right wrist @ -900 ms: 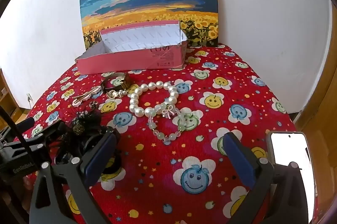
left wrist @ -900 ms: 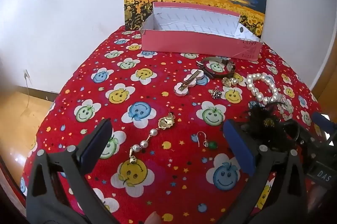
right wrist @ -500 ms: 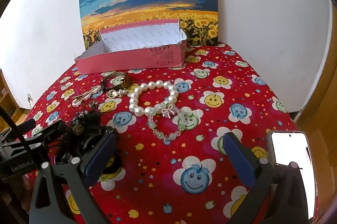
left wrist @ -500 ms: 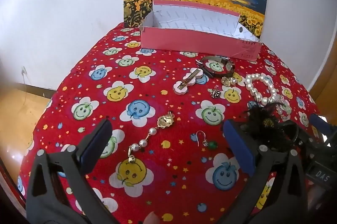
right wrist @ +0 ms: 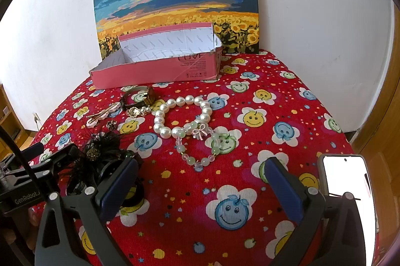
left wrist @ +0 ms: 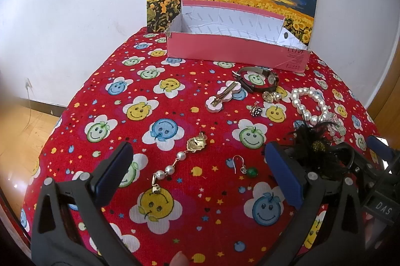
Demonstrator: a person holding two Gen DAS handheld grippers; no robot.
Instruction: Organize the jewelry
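Red smiley tablecloth (left wrist: 160,96), white wall (right wrist: 312,3); left claw (left wrist: 197,176), right claw (right wrist: 200,183) both spread apart.

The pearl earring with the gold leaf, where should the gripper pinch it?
Pinch the pearl earring across its thin pearl chain, coming straight down with the left gripper. It lies flat and stretched out diagonally on the cloth, so the fingers should close across the chain, not along it.
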